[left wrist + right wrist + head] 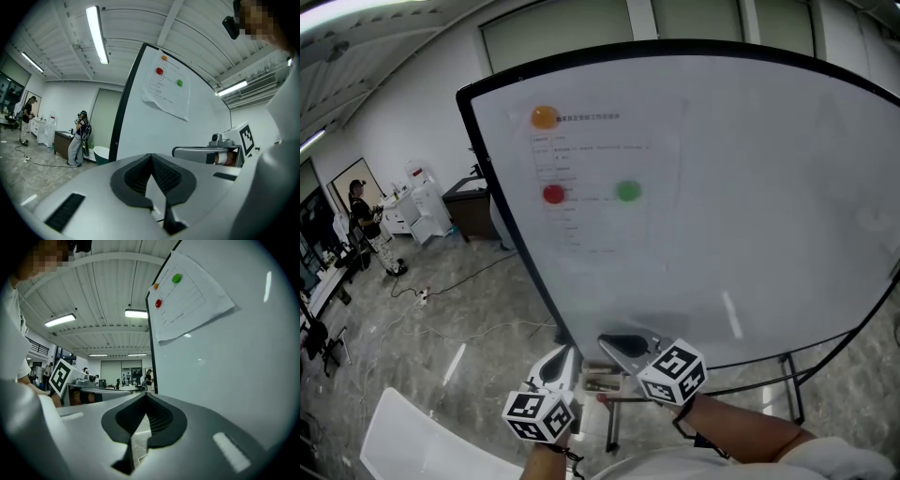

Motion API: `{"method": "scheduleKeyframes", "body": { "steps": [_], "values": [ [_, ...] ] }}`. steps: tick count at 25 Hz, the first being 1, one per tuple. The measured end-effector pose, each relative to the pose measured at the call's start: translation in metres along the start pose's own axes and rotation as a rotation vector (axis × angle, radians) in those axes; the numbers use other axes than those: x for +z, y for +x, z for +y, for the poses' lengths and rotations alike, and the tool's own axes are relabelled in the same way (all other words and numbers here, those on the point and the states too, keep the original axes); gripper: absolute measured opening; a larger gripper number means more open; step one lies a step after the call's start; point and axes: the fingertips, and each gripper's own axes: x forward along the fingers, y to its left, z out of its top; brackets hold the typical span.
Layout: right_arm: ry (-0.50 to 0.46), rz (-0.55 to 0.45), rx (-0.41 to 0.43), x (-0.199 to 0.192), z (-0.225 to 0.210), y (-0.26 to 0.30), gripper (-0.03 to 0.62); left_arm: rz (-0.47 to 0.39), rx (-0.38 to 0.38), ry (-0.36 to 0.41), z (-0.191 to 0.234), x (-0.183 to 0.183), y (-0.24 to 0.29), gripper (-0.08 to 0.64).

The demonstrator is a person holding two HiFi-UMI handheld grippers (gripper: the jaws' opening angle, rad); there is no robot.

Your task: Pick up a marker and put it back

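Logged right gripper (145,395) with jaws pressed together on nothing, left gripper (151,156) likewise closed and empty, both held just below the lower edge of the whiteboard (722,234). Took the small pale and red-tipped shape at that lower edge, between the two grippers, for the marker (600,382), though too small to confirm. Judged main risk: shoving the marker along or off the whiteboard's ledge by reaching in with jaws closed instead of grasping it; also knocking the board face or snagging the paper sheet (168,91) higher up the whiteboard through a careless upward swing.
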Motion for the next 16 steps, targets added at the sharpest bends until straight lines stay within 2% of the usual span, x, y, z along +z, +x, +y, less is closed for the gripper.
{"method": "scheduleKeyframes", "body": {
  "steps": [16],
  "values": [
    [-0.004, 0.013, 0.007, -0.0016, -0.0007, 0.0039, 0.002, 0.009, -0.003, -0.014, 0.0034, -0.0046, 0.002, 0.002]
  ]
}}
